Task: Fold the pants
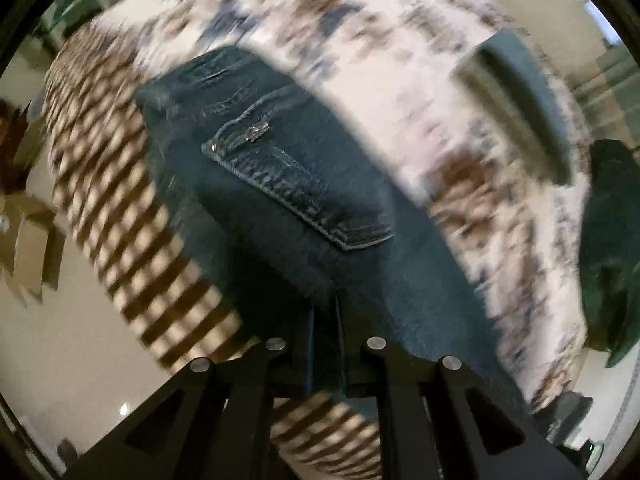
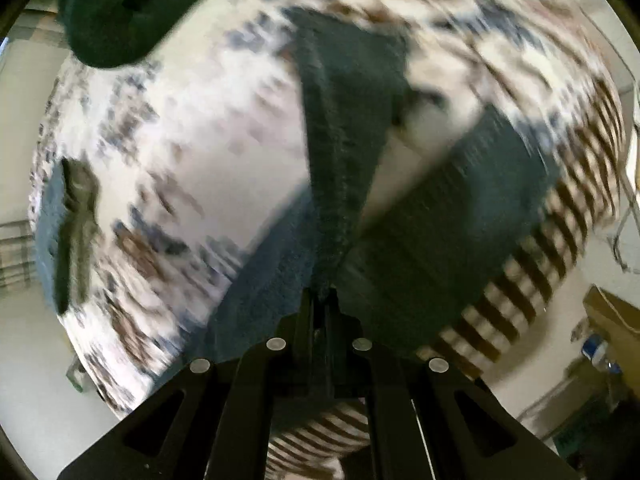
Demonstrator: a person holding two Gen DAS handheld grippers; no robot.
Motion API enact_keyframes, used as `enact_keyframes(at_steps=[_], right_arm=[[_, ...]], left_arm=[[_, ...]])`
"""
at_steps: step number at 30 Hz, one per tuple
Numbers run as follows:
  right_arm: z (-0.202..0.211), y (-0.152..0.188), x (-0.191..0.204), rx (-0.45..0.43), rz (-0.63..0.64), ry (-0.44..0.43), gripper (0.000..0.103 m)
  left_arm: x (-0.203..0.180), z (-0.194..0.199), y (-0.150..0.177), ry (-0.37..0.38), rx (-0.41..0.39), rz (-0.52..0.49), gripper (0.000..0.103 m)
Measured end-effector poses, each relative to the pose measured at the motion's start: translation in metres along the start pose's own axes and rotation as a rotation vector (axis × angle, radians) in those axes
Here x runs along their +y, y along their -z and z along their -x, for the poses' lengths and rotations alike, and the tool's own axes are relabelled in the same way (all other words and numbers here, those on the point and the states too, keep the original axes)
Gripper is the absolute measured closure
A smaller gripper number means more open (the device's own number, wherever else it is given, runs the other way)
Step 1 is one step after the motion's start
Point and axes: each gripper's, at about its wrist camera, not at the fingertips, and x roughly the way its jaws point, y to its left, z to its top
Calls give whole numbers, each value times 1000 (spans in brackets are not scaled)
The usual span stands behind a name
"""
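Dark blue denim pants (image 1: pixel 280 168) lie on a patterned cloth-covered table (image 1: pixel 380 92). The back pocket with a small metal stud shows in the left wrist view. My left gripper (image 1: pixel 326 300) is shut on the pants' fabric at its near edge. In the right wrist view the pants (image 2: pixel 344 128) rise as a pulled-up strip toward my right gripper (image 2: pixel 322 292), which is shut on the denim. Another part of the pants (image 2: pixel 460 208) spreads to the right. Both views are motion blurred.
The tablecloth has a white and brown-blue print with a brown striped border (image 1: pixel 120 184). A dark garment (image 1: pixel 612 240) lies at the table's right edge; it also shows top left in the right wrist view (image 2: pixel 120 8). Cardboard boxes (image 1: pixel 28 248) stand on the floor.
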Motion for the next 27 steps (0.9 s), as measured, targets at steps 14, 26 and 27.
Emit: enact_keyframes(at_steps=[14,26,27], right_arm=[[-1,2,-101,-84,-31,-126,38],[-40,-41,-159,-157,-342,-155,98],[-30,-35,-154,-194,-313,-150,98]], left_arm=[[-18,-12,22,-52,-67,-159,16],[-35,-37,25,-127,-36,-262,16],[-33,-37,24,-141,-39,-266,16]])
